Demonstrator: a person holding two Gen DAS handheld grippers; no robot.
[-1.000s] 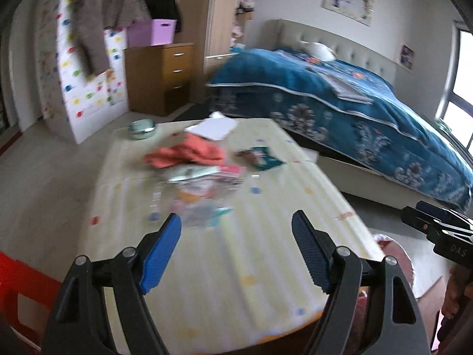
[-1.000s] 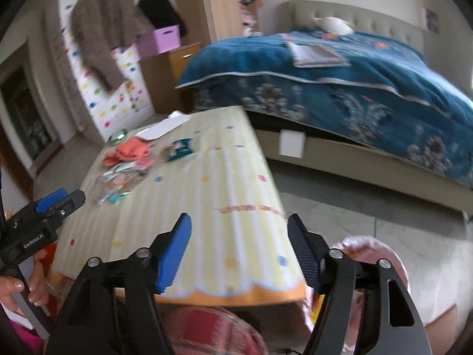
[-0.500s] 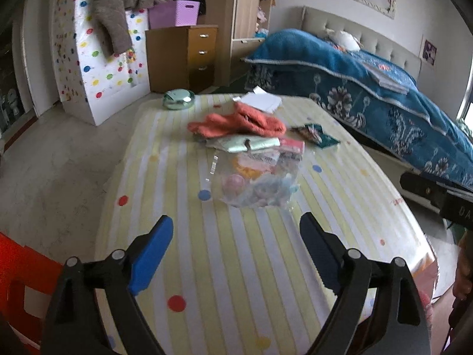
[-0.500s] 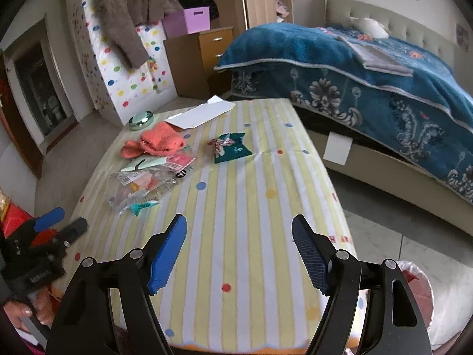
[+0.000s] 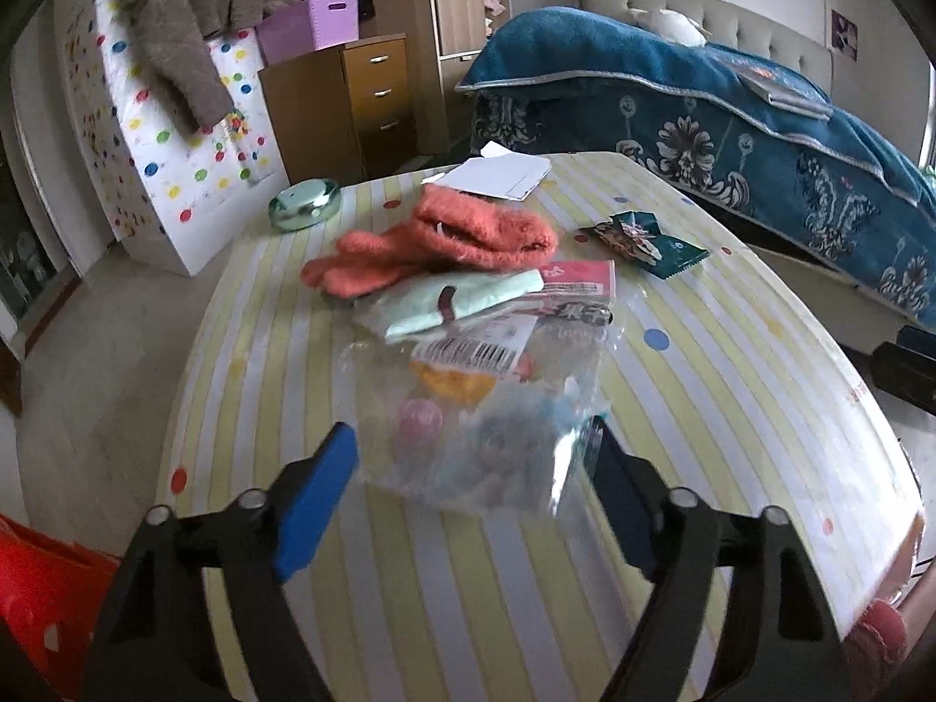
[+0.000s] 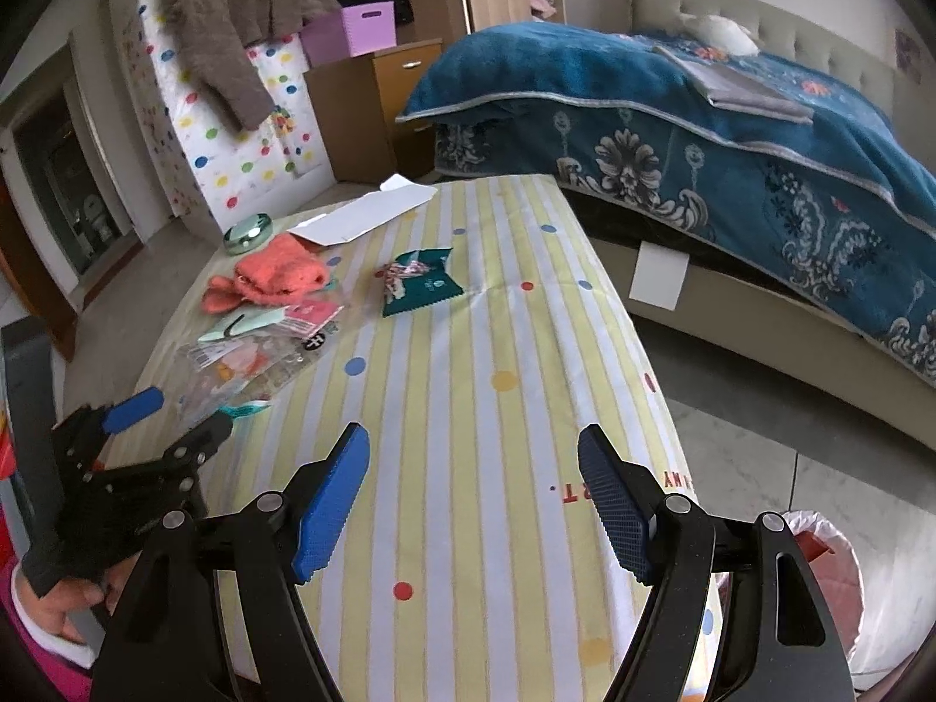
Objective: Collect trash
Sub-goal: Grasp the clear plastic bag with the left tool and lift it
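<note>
A: What's seen on the left?

B: The left gripper [image 5: 471,471] is held low over the striped table [image 5: 731,403]. Its jaws are apart & were just closing a bit. The clear plastic bag [image 5: 485,409] lies between the tips, but it's not pinched yet, as far as can be told.

A: And past it?

B: A mint packet [image 5: 462,301], a pink wrapper [image 5: 579,284] & orange fuzzy socks [image 5: 444,237] are piled there. More to the right, a dark green wrapper [image 5: 649,243] is left alone.

A: Right side?

B: The right gripper [image 6: 474,497] is kept apart too, w/ nothing in it. A pink-lined bin [image 6: 819,556] is seen by the table edge.

A: So how much is done?

B: Prob. nothing yet. All trash is left on the table.
</note>
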